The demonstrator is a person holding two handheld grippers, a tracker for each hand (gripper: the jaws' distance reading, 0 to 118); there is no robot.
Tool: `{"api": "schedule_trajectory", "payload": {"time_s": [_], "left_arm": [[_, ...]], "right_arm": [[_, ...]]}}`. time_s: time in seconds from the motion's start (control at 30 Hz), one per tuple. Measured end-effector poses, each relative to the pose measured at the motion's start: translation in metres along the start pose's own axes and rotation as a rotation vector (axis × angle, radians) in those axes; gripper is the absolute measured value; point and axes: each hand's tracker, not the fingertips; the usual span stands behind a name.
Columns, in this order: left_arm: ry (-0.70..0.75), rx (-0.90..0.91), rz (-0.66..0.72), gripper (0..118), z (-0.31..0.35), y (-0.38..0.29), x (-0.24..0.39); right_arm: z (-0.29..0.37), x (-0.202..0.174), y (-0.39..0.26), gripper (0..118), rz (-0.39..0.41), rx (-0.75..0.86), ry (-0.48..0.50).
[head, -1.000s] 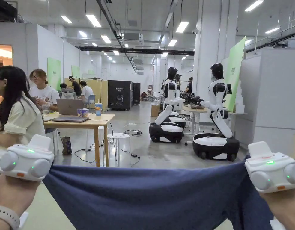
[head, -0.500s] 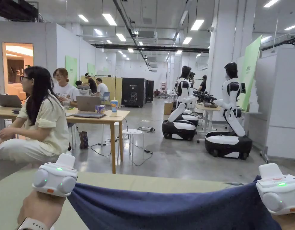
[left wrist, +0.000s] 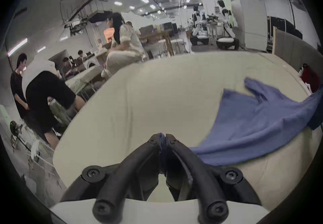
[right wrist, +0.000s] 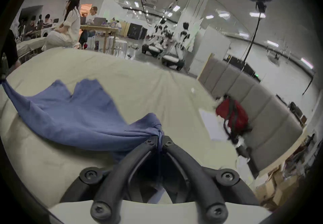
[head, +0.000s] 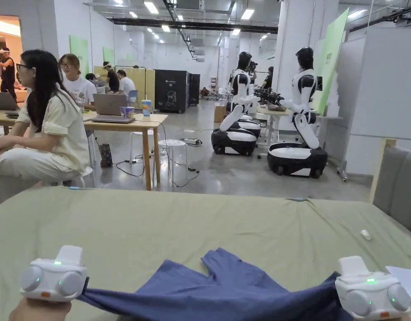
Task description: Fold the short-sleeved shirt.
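Observation:
A dark blue short-sleeved shirt [head: 217, 288] is stretched between my two grippers over the pale green bed sheet [head: 158, 221]. Its far part lies on the sheet, with two flaps pointing away from me. My left gripper [left wrist: 163, 136] is shut on one corner of the shirt [left wrist: 253, 122], low at the left in the head view [head: 54, 278]. My right gripper [right wrist: 159, 137] is shut on a bunched corner of the shirt [right wrist: 75, 114], low at the right in the head view [head: 369, 292]. The pinched cloth shows between both pairs of jaws.
A grey padded headboard [head: 397, 184] runs along the bed's right side, with a red bag [right wrist: 232, 117] and a white sheet of paper [head: 405, 278] beside it. A small white object [head: 365, 234] lies on the sheet. A person [head: 46, 125] sits past the bed's far-left edge. Robots [head: 296, 121] stand farther off.
Both grippers have come down with the shirt from held up in the air to just above the bed. The shirt's far part now lies on the sheet. The head camera has tilted down.

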Motion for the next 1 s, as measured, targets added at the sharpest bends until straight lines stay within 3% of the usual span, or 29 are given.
{"api": "schedule_trajectory", "payload": {"time_s": [0.2, 0.23, 0.27, 0.3, 0.33, 0.37, 0.4, 0.43, 0.63, 0.67, 0.7, 0.77, 0.8, 0.83, 0.87, 0.9, 1.0], "left_arm": [[-0.054, -0.029, 0.041, 3, 0.004, -0.058, -0.007], [-0.066, -0.029, 0.067, 3, -0.001, -0.058, -0.01], [-0.073, -0.027, 0.075, 7, 0.001, -0.058, -0.01], [-0.071, -0.014, 0.066, 18, 0.006, -0.057, -0.009], [-0.047, 0.033, 0.054, 39, 0.014, -0.054, -0.008], [-0.038, 0.079, 0.066, 76, 0.019, -0.047, -0.009], [-0.074, 0.117, 0.107, 93, 0.033, -0.042, -0.01], [-0.11, 0.16, 0.142, 103, 0.046, -0.038, -0.01], [-0.238, 0.409, 0.127, 104, 0.113, -0.032, 0.033], [-0.253, 0.434, 0.133, 100, 0.12, -0.034, 0.04], [-0.257, 0.461, 0.143, 92, 0.125, -0.039, 0.046], [-0.239, 0.468, 0.122, 84, 0.127, -0.046, 0.054], [-0.227, 0.467, 0.101, 75, 0.126, -0.047, 0.056], [-0.223, 0.455, 0.084, 53, 0.123, -0.046, 0.057], [-0.219, 0.446, 0.075, 18, 0.12, -0.045, 0.057], [-0.217, 0.433, 0.066, 0, 0.116, -0.045, 0.057], [-0.223, 0.349, 0.066, 0, 0.102, -0.043, 0.037]], "right_arm": [[0.0, -0.012, -0.048, 3, -0.004, -0.048, 0.041], [0.0, -0.012, -0.05, 4, -0.024, -0.051, 0.054], [0.001, -0.011, -0.052, 13, -0.043, -0.058, 0.083], [0.008, -0.009, -0.049, 33, -0.042, -0.059, 0.093], [0.013, -0.011, -0.047, 66, -0.039, -0.053, 0.079], [0.021, -0.014, -0.042, 101, -0.034, -0.034, 0.065], [0.031, -0.016, -0.036, 117, -0.046, 0.021, 0.083], [0.041, -0.018, -0.03, 118, -0.077, 0.077, 0.119], [0.117, -0.07, 0.008, 118, -0.15, 0.366, 0.232], [0.126, -0.079, 0.01, 112, -0.157, 0.402, 0.252], [0.124, -0.088, 0.01, 97, -0.175, 0.434, 0.266], [0.131, -0.099, 0.011, 90, -0.176, 0.454, 0.32], [0.134, -0.105, 0.013, 73, -0.181, 0.445, 0.319], [0.129, -0.112, 0.014, 38, -0.177, 0.446, 0.312], [0.128, -0.12, 0.016, 0, -0.155, 0.464, 0.288], [0.129, -0.127, 0.019, 0, -0.126, 0.481, 0.271], [0.117, -0.137, 0.028, 0, -0.143, 0.434, 0.349]]}}
